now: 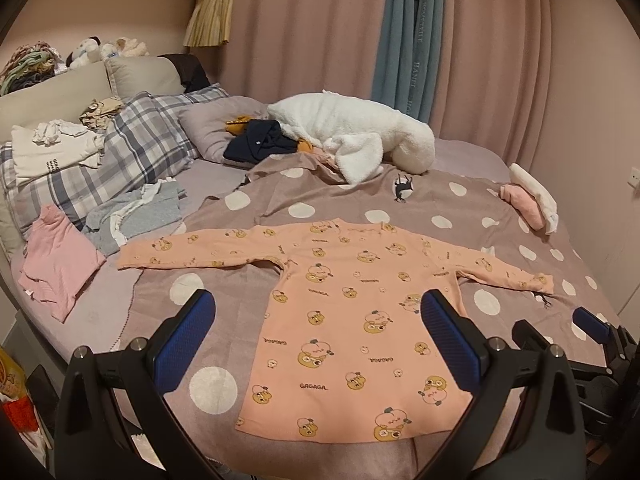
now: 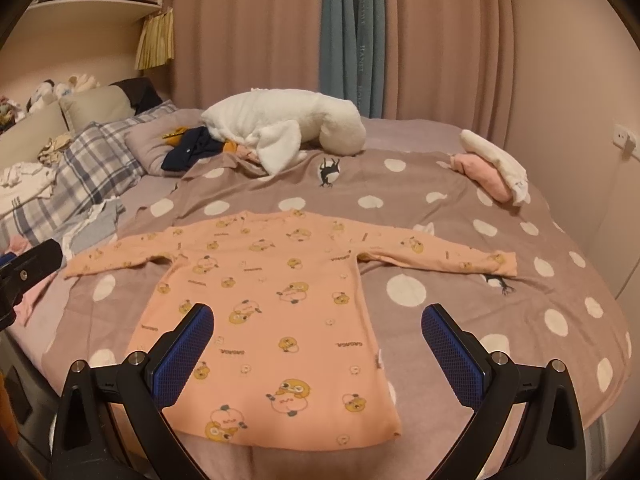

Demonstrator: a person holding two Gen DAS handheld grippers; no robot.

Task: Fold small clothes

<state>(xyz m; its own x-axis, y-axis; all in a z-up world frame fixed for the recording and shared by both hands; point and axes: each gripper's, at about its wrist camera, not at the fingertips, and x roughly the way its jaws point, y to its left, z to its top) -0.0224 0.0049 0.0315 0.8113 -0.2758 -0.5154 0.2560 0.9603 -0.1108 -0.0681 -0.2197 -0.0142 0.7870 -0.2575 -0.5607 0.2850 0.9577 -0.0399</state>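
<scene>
1. Left wrist view: my left gripper (image 1: 318, 340) hangs above the bed with its blue pads spread wide and nothing between them. Under it the peach shirt (image 1: 352, 328) lies flat on the dotted blanket (image 1: 208, 392), hem nearest me, both sleeves stretched out sideways. Off to my left sit a pink garment (image 1: 60, 264) and a grey garment (image 1: 136, 216), close to the shirt's sleeve end but apart from it. Beyond the collar lie a white plush toy (image 1: 352, 136) and a dark navy heap (image 1: 260, 140). A folded pink-and-white bundle (image 1: 530, 200) rests far right. My right gripper (image 1: 592, 328) shows at the right edge (only partly, so I cannot tell its opening here).

2. Right wrist view: my right gripper (image 2: 318, 340) is also spread wide, gripping nothing, over the shirt's lower right side. The plaid pillow (image 2: 104, 152) lies far left; pink curtains (image 2: 248, 40) hang behind the bed.
</scene>
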